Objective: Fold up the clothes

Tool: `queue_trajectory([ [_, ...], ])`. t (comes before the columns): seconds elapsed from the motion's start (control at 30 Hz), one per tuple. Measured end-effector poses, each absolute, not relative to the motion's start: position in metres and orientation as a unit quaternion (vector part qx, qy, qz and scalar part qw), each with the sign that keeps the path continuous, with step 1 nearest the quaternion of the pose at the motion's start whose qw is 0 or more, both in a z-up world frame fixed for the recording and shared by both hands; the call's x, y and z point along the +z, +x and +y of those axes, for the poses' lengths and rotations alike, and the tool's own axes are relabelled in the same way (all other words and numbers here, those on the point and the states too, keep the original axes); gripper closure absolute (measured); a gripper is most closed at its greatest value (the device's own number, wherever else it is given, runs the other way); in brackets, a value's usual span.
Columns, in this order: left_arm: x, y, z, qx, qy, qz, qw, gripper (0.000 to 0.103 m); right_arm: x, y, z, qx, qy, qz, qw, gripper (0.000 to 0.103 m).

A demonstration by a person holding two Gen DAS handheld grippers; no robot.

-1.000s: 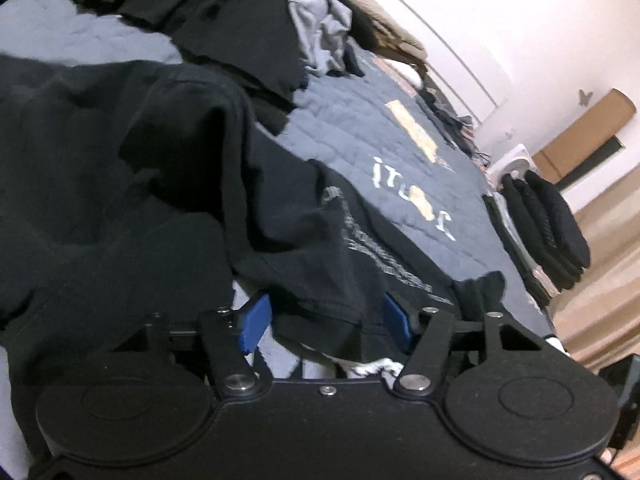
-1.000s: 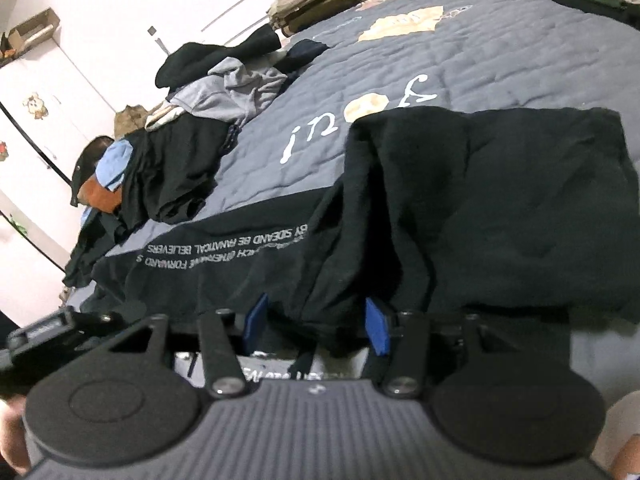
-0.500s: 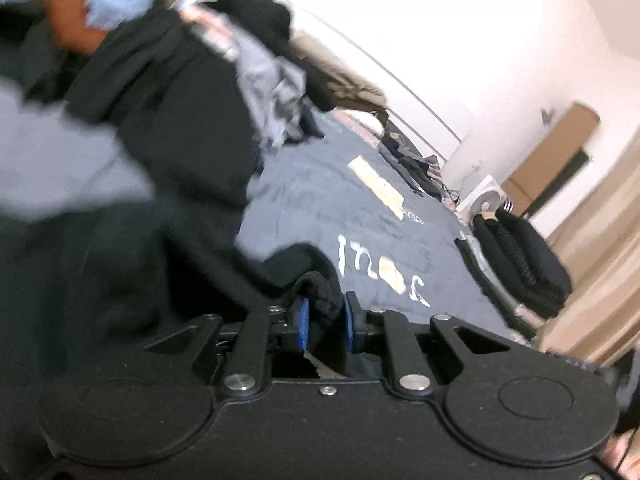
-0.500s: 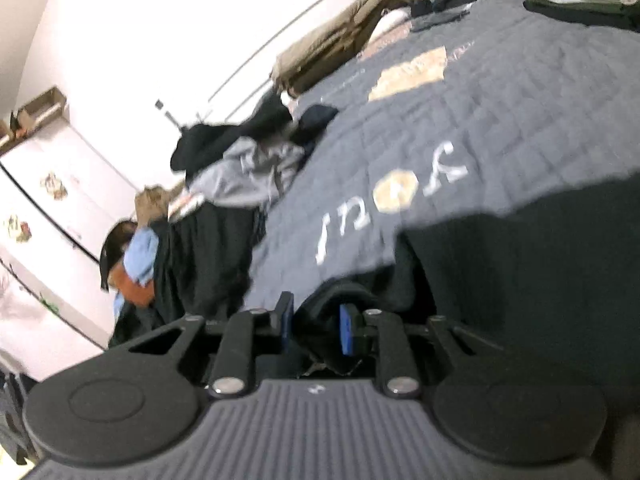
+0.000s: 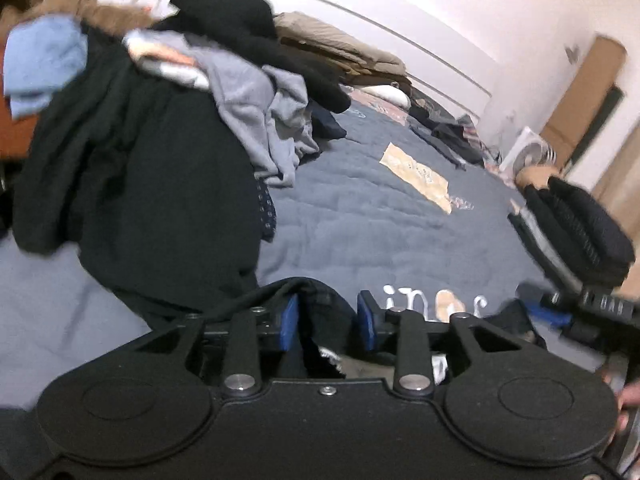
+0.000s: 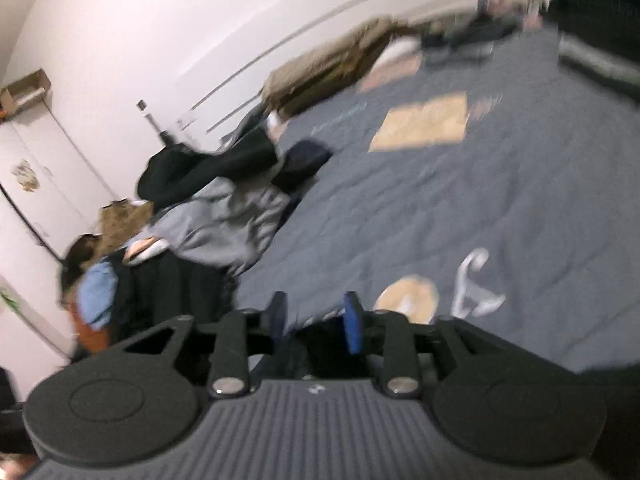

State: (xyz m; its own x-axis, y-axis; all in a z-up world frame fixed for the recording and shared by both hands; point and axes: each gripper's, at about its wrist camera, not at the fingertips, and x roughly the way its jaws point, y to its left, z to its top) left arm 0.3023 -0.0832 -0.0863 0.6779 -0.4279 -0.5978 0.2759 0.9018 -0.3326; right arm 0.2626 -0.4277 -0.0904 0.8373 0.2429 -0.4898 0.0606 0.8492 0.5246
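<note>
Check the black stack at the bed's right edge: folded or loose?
Folded. The black stack in the left wrist view lies in flat, even layers at the edge of the grey quilt, unlike the crumpled clothes pile.

A wide bed under a grey-blue quilted cover (image 5: 352, 216) with pale lettering fills the room, running back to a plain white wall (image 5: 420, 12). A white wardrobe (image 6: 36, 168) with a cardboard box (image 6: 26, 88) on top stands to one side; a brown door (image 5: 580, 92) and a small white fan (image 5: 528, 152) lie beyond the far edge
</note>
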Motion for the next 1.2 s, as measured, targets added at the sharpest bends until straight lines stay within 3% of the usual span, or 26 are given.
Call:
queue_trajectory([
  [0.03, -0.083, 0.298, -0.079, -0.193, -0.095, 0.342, 0.915, 0.044, -0.086, 0.259, -0.431, 0.049, 0.265, 0.276, 0.922, 0.062],
  [0.1, -0.075, 0.286, -0.068, -0.191, -0.079, 0.320, 0.925, 0.038, -0.078, 0.252, -0.438, 0.049, 0.256, 0.267, 0.928, 0.060],
  [0.3, -0.056, 0.241, -0.031, -0.186, -0.060, 0.306, 0.932, 0.036, -0.065, 0.203, -0.443, 0.042, 0.162, 0.292, 0.942, 0.058],
  [0.67, -0.056, 0.093, -0.010, -0.222, -0.054, 0.355, 0.907, 0.033, -0.081, 0.033, -0.447, 0.029, 0.183, 0.362, 0.914, 0.056],
  [1.2, -0.056, -0.087, 0.013, -0.264, 0.061, 0.381, 0.884, 0.033, -0.095, -0.188, -0.397, 0.026, 0.117, 0.444, 0.888, 0.054],
])
